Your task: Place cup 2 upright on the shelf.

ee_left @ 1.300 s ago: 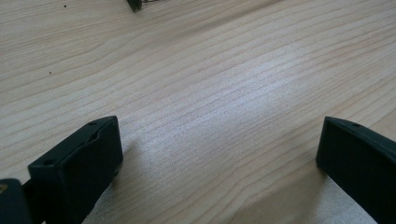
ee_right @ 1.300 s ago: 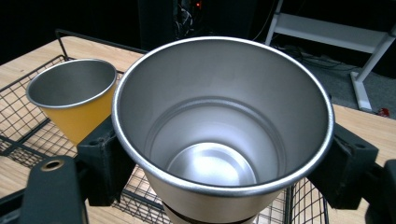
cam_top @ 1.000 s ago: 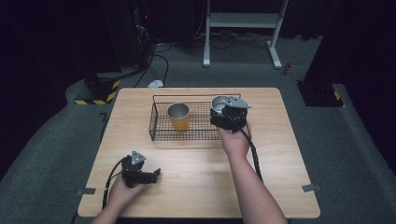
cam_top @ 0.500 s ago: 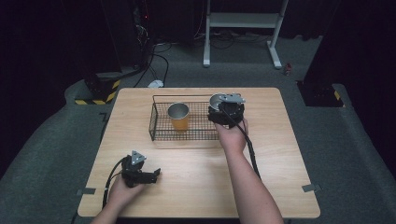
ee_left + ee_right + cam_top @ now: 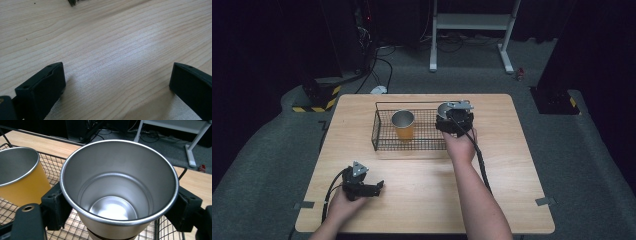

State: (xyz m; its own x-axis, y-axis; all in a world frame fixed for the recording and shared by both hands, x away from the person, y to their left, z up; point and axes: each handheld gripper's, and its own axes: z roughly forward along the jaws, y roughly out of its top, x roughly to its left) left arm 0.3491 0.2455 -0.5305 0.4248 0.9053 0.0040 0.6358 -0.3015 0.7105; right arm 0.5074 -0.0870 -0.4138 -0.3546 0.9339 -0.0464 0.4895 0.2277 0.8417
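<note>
Right gripper (image 5: pixel 451 116): we have its 2 jaws clamped on the outside of the steel cup (image 5: pixel 119 192), 1 on each side just under the rim, mouth up.
Steel cup position: at the right end of the wire basket (image 5: pixel 384 144), with mesh under it in the right gripper view; we cannot tell whether its base touches the mesh.
Left gripper (image 5: pixel 371 188): jaws spread wide with nothing between them, resting low on the table (image 5: pixel 422 200), well apart from the basket.
Neighbour: 1 orange cup (image 5: pixel 403 125) stands upright in the basket, near the steel one but apart.
Risk 1: the wall is smooth and tapered, so a loose squeeze could let the cup slip down or tilt between the jaws.
Risk 2: we could catch the base or a jaw on the basket's right wall and drag the basket.
Risk 3: drifting left could knock the orange cup over.
Risk 4: letting go above the mesh may make the cup topple.
</note>
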